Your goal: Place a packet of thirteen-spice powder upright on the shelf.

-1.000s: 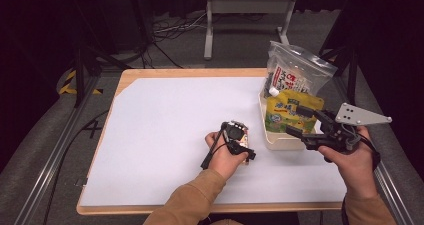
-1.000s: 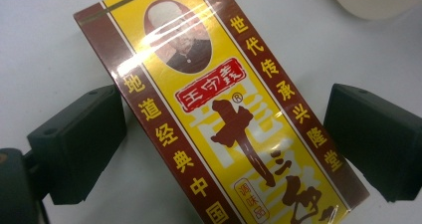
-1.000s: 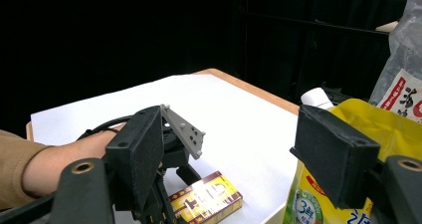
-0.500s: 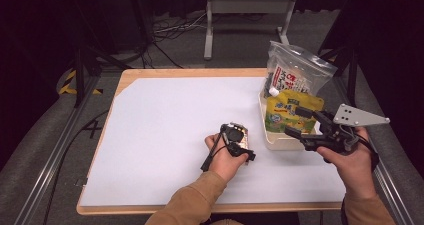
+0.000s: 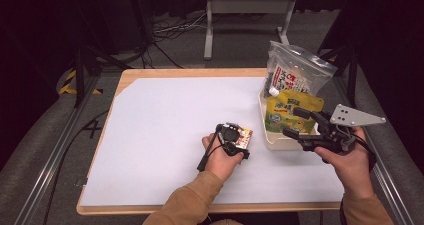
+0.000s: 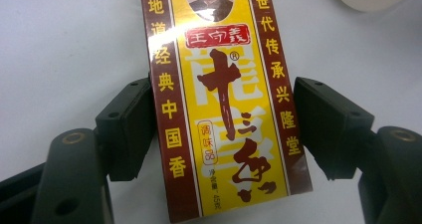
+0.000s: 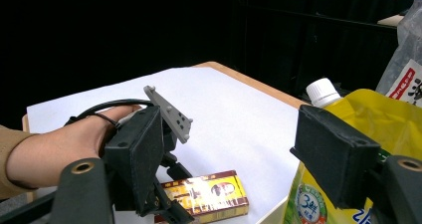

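1. Cardboard spice box [image 6: 224, 104] lay flat on the white table [image 5: 165, 125], between your left gripper's [image 6: 224, 129] jaws; they had just been closing, left pad about touching, right pad still off; you risked shoving the box sideways.
2. Right gripper [image 7: 239, 154] stood open, empty, beside the yellow pouch [image 7: 398, 119] in the tray [image 5: 277, 140]; any drift could have clipped it.

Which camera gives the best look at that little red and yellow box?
The left gripper view: the box lies close up between the jaws, its print readable. The high view shows it small beside the left gripper; the right gripper view shows one long side.
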The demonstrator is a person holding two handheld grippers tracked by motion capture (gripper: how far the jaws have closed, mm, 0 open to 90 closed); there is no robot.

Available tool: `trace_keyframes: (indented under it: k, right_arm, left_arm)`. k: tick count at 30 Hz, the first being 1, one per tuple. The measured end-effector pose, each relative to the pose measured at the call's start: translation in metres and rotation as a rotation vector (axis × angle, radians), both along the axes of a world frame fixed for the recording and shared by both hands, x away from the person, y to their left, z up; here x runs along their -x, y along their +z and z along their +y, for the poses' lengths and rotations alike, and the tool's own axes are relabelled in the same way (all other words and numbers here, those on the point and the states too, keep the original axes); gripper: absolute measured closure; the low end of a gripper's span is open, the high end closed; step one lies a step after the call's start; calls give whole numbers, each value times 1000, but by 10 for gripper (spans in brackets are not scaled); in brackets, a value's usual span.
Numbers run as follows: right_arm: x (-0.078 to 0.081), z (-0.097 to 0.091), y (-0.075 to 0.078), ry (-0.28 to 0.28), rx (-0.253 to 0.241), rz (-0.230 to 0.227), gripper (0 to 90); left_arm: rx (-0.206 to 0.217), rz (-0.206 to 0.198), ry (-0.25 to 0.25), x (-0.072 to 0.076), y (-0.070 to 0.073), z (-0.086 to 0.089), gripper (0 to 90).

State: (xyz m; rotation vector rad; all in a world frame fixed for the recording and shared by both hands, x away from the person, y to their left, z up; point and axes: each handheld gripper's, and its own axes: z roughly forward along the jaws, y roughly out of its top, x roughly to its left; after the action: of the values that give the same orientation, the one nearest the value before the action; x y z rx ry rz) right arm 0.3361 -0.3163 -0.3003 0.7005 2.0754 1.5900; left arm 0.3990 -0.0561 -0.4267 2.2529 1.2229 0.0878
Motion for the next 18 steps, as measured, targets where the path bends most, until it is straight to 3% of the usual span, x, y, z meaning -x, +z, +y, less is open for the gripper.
trace_keyframes:
  k: [7, 18]
  right_arm:
    - [0, -1, -1, 6, -4, 22, 354]
    - [-1, -2, -2, 4, -6, 36, 362]
  left_arm:
    - [8, -1, -11, 3, 4, 6, 315]
    - [37, -36, -40, 12, 10, 29, 323]
